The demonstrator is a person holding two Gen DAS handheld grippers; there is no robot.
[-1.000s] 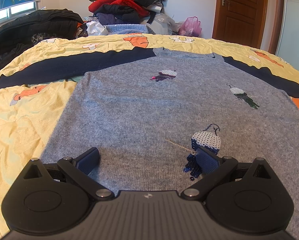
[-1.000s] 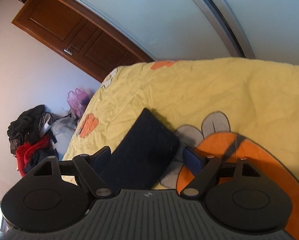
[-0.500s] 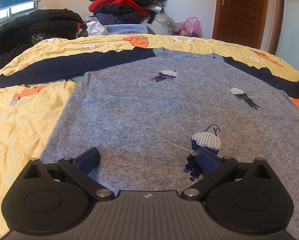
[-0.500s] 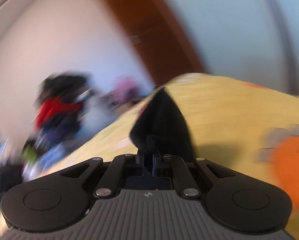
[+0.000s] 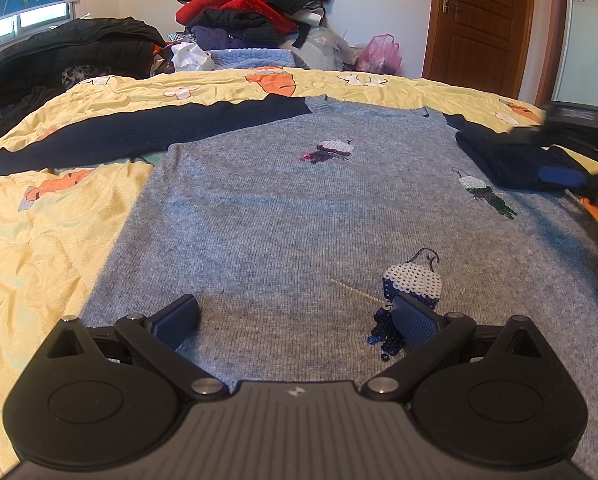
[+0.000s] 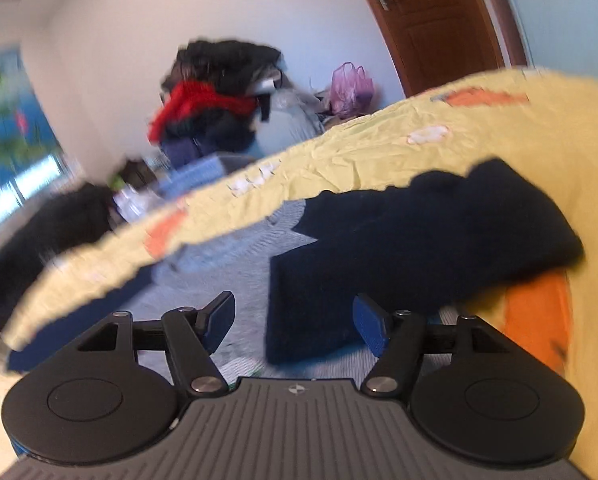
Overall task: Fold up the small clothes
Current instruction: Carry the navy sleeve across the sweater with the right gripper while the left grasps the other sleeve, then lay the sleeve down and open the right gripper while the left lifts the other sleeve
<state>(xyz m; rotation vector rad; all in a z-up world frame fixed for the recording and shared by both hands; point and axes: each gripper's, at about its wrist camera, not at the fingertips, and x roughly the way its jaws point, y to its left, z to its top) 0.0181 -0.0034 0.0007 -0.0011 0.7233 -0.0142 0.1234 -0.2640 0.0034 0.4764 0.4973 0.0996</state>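
Note:
A grey knit sweater [image 5: 299,216] with navy sleeves lies flat on the yellow bedspread [image 5: 39,240]. Its left sleeve [image 5: 139,132] stretches out straight. The right sleeve [image 6: 399,240] is folded in over the grey body [image 6: 235,256], its cuff end lying between the fingers of my right gripper [image 6: 295,324], whose jaws are opening and no longer press on it. That gripper shows blurred at the right edge of the left wrist view [image 5: 579,184]. My left gripper [image 5: 295,318] is open and low over the sweater's hem, beside a beaded patch [image 5: 413,280].
A pile of red and dark clothes [image 5: 255,12] is heaped beyond the bed. A black coat [image 5: 59,56] lies at the far left. A brown door [image 5: 483,20] and a pink bag [image 5: 379,52] stand at the back right.
The right gripper shut on the navy sleeve, carried it leftward over the grey body, then opened and let it drop. The left gripper stayed still.

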